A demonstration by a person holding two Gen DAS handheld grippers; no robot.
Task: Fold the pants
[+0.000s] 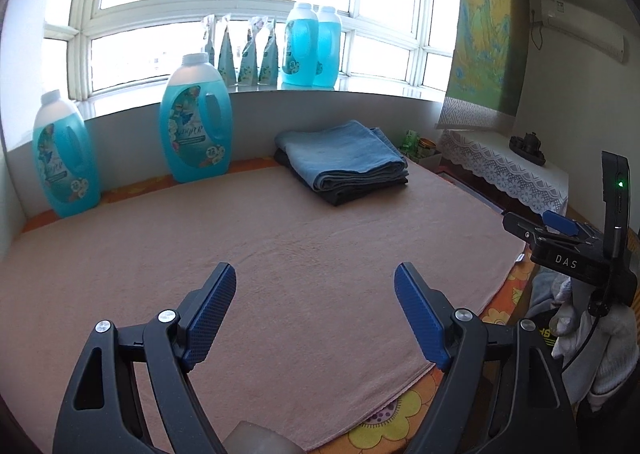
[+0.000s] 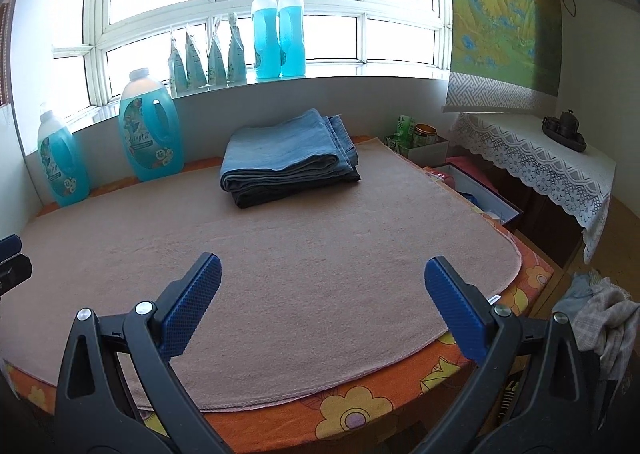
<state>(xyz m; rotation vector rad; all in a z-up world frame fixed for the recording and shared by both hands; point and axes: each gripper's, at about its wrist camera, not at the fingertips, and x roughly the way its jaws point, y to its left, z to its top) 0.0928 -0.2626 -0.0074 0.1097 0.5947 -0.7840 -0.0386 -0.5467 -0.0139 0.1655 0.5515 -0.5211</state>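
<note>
Your tabletop [image 2: 320, 254] is covered by a pink-brown towel [image 1: 280, 274] over an orange flowered cloth [image 2: 360, 410], and nothing lies on the near half. The task's thing, the blue folded jeans [image 2: 288, 157], sits at the far side on top of a darker folded garment [image 2: 296, 193], below the windowsill, with the big blue detergent bottles [image 1: 196, 125] well to its left.

Both sets of tongs hang over the bare towel with nothing between the fingers: left tongs [image 1: 316, 318] wide, right tongs [image 2: 322, 306] wide too.

Risks from here (judgement only): that stack looks finished, so reaching for it could undo the fold or drag the dark piece along. The next pair probably comes from the crumpled clothes pile [image 2: 600, 318] off the right edge; grab there blindly and you may lift the wrong item or two at once. The towel edge could also snag and slide on a low sweep.

Hard to make out: the pile is cut off by the frame, so its contents are unclear. In the left view the right tool is seen only from the side, with a white-gloved hand [image 1: 592, 338] partly hidden. What the dark garment is, can't tell.
</note>
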